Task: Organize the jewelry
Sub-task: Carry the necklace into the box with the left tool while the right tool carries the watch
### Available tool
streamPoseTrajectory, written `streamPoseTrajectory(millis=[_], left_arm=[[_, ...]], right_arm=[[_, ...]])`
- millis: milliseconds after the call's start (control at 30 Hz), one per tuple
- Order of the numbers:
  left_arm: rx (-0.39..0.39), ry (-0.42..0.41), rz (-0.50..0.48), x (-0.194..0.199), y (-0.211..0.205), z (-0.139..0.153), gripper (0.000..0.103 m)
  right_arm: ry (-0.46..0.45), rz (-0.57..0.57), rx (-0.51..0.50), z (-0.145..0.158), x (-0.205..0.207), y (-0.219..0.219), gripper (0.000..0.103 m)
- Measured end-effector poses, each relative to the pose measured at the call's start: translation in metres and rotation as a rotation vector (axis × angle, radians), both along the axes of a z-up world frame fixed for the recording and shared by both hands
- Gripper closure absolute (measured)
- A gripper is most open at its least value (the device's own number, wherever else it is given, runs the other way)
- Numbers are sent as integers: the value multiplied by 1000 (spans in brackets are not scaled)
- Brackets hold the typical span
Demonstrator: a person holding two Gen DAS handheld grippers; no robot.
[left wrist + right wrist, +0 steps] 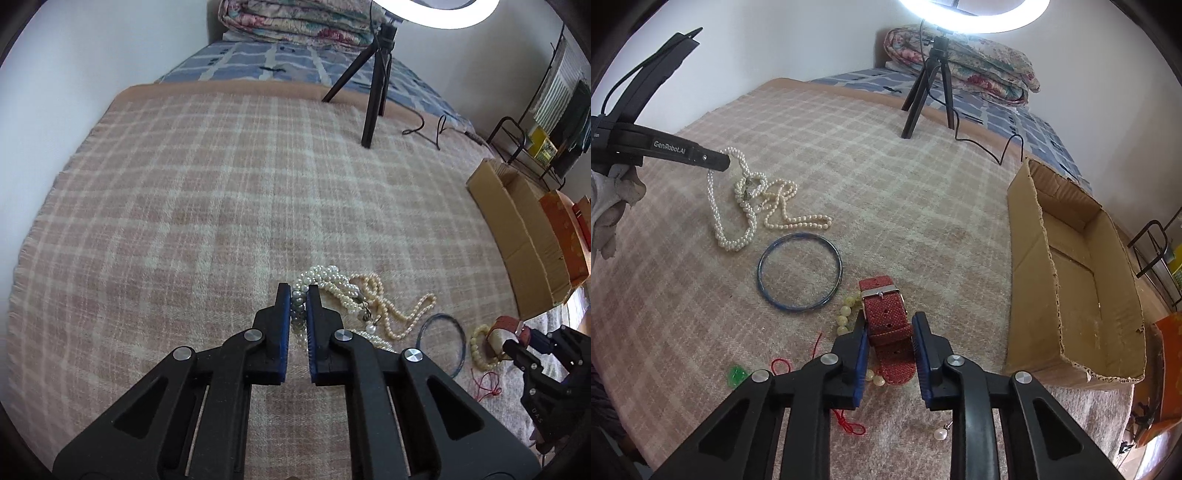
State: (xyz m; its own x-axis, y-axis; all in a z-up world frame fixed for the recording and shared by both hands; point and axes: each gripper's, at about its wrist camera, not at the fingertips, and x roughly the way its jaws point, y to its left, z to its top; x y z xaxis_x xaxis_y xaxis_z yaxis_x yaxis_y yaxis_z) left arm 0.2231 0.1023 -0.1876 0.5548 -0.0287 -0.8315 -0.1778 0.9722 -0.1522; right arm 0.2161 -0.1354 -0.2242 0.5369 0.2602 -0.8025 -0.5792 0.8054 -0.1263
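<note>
Everything's laid out on a bed w/ a pink-and-cream plaid blanket (207,192), fuzzy weave, fringe along the left edge. Past it there's a blue check sheet (258,61) and a folded floral quilt (975,62) against a plain white wall. A ring light (975,14) on a black tripod (929,99) stands on the blanket, cable trailing off to the right. An open cardboard box (1027,266) sits on the right side of the bed, w/ an orange box (565,236) just beside it and a black metal rack (517,144) further back.

Only readable writing: "GenRobot.AI" in white on the side of the left hand-held gripper (298,295), seen from the right cam.

Left hand-held gripper is nearly closed, blue pads pinching a strand of the white pearls (738,206), which are lifted at that end and tangled w/ a cream strand (796,218) lying next to them.

Right hand-held gripper (888,325) is partly open, fingers either side of the red watch strap (886,317); can't tell if the pads actually touch it. Strap has a silver buckle and lies over a yellowish bead bracelet (846,314).

Blue bangle (799,271) is flat btwn the pearls and the strap. Near the right gripper: red cord (783,365), a green bit (737,374), a loose pearl earring (940,434)
</note>
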Motion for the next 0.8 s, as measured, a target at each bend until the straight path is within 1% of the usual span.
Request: streamPoseTrajectory(millis=[133,333,600,800], left_arm=[[13,-78,-5,-7,-3,29,97],[14,-163,10,-16,3,63,97],[3,-246,29,-25,8,98,97],[-19,-294,11,-27,1,121,97]], right_arm=[[3,5,23,4,-2,0,83],[-40,10,42,18,-8,1,83],[-99,4,96,44,-13,-3,83],[-130,8,139,62,-17,-7,83]])
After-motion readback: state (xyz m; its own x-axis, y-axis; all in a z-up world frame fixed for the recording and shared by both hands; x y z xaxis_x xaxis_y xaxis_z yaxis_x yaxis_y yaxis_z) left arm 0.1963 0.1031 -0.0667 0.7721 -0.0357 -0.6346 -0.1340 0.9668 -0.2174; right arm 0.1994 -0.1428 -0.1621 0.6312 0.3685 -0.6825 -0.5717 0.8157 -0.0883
